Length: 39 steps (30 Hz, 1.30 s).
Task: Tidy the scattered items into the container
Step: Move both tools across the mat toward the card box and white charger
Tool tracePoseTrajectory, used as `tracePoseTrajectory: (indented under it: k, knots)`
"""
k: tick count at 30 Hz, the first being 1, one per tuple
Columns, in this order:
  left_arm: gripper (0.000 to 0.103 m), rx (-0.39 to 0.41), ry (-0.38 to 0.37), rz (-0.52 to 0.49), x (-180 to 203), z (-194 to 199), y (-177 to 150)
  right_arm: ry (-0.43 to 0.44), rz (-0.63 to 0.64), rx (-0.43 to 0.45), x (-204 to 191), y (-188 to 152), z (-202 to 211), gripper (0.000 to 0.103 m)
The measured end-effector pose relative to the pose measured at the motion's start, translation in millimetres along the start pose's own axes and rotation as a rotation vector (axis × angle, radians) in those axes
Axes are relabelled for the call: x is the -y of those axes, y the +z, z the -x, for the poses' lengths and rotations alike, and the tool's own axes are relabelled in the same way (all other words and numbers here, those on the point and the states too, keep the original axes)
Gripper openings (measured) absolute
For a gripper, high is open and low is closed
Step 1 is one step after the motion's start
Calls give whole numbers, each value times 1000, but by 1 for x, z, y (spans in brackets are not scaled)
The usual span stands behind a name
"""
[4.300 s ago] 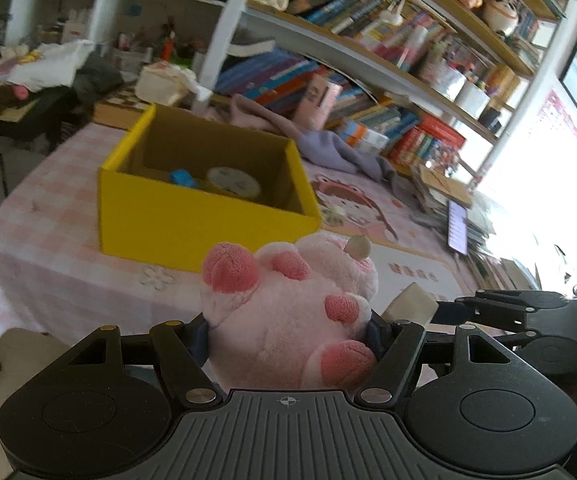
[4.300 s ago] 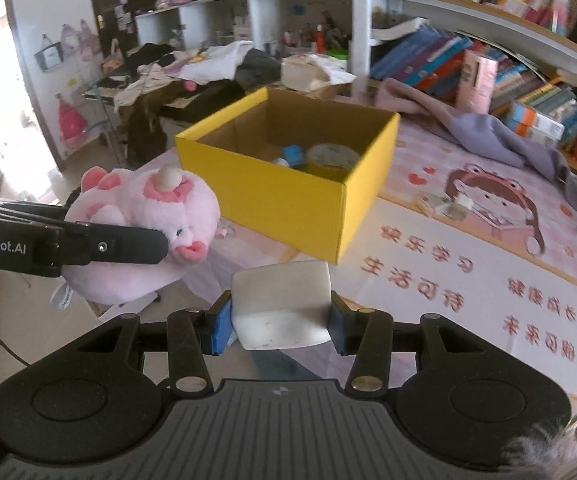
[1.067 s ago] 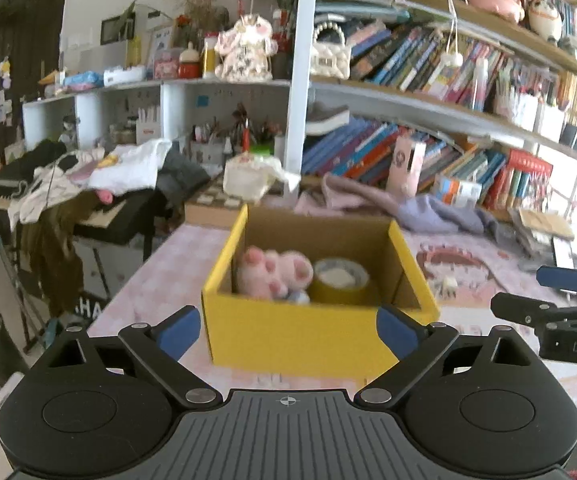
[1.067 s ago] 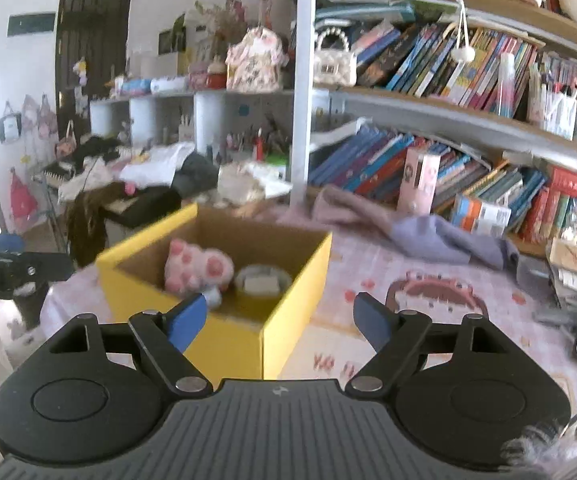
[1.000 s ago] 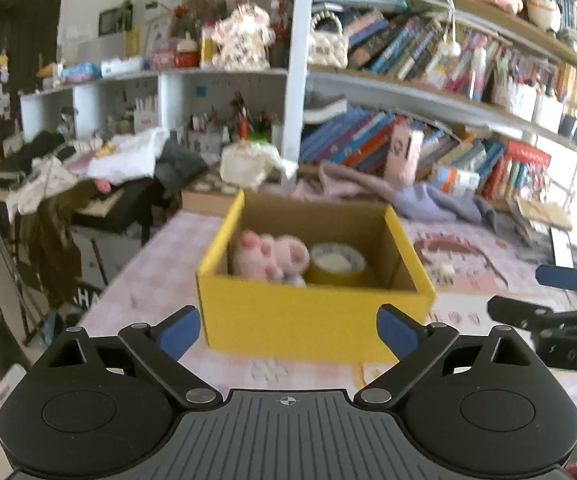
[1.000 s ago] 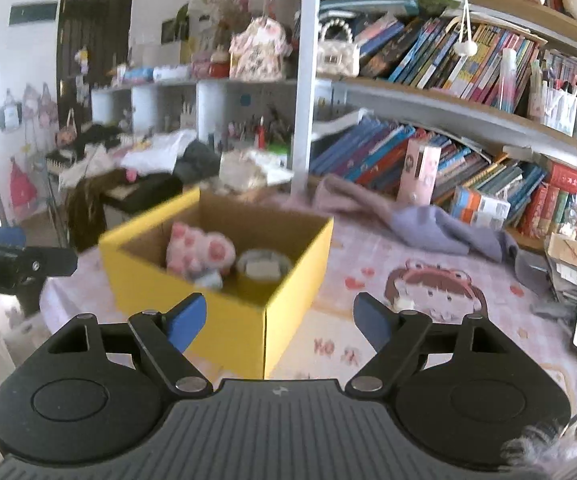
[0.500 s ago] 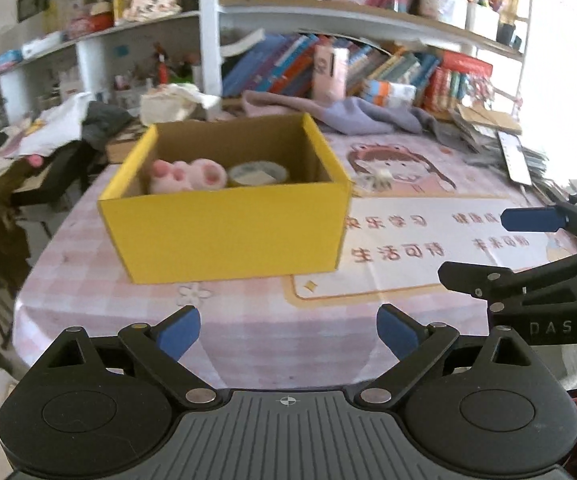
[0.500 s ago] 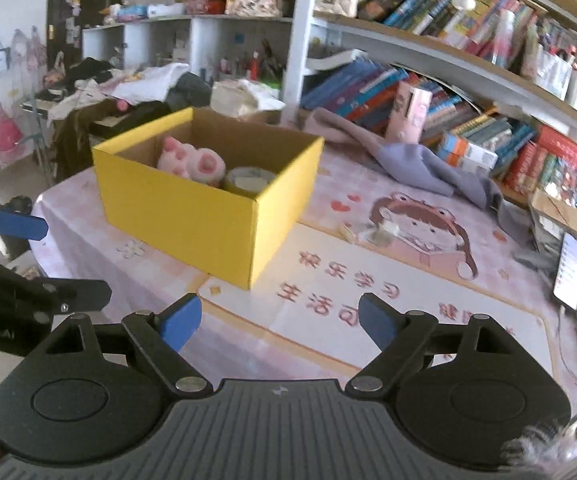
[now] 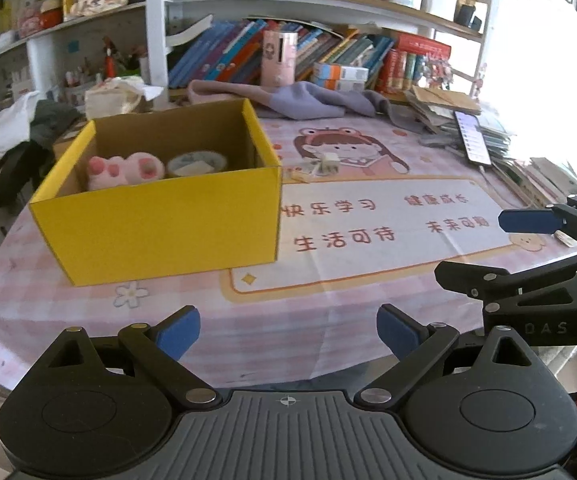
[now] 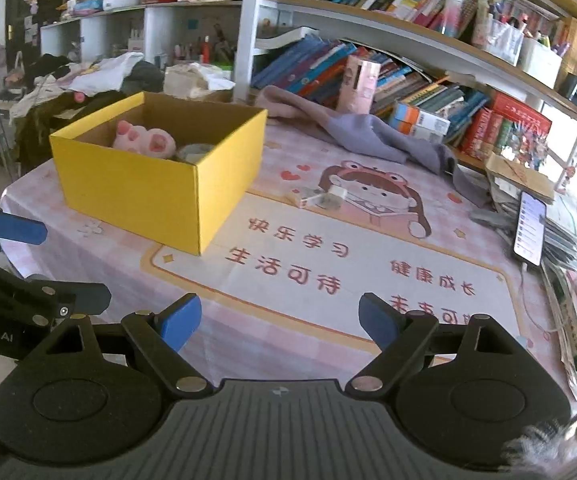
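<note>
**Yellow box loaded, both grippers spread and empty**

Left wrist view: The yellow cardboard box [image 9: 156, 216] stands on the pink checked tablecloth [image 9: 248, 320], ahead and to the left of the left gripper [image 9: 288, 330]. Inside it, the pink plush toy [image 9: 122, 170] lies on the left, with the round tape roll [image 9: 196, 162] just beside it on the right. The left gripper's blue pads [image 9: 178, 330] are spread wide apart with nothing between them; the gripper sits at the near table edge, well apart from the box. The right gripper [image 9: 528, 248] enters from the right edge, its fingers also apart and holding nothing. A small white item [image 9: 328, 162] lies on the printed mat [image 9: 368, 232], right of the box.

Right wrist view: The box [image 10: 156, 184] stands ahead and to the left of the right gripper [image 10: 280, 322], well apart from it. The plush toy [image 10: 144, 140] and the tape roll [image 10: 194, 152] show above the box's near wall. The right gripper's jaws stand wide, empty, over the near part of the mat [image 10: 328, 264]. The left gripper [image 10: 28, 264] shows at the left edge, fingers parted and empty. A phone [image 10: 530, 228] lies on stacked papers at the right of the table.
</note>
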<state>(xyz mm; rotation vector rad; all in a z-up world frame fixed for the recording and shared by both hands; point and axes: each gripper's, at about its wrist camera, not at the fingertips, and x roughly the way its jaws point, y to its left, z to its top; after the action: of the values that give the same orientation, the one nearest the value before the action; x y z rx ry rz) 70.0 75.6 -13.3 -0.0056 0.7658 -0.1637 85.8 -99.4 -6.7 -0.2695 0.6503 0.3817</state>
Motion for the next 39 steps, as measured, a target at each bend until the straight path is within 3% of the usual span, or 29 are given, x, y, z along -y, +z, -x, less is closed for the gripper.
tracePoseTrajectory:
  k: [21,29,39]
  knots:
    - [97,-24,-92,-56,43,-38,21,-51,-62,-51,51,-9,-13,85]
    - [95,32,-136,-102,64,-53,43,-49,-77,-38,80,-2,-28,83]
    - [90,41,-93,-95,88,-97,85,-16,-89,-3,137,28,-61,83]
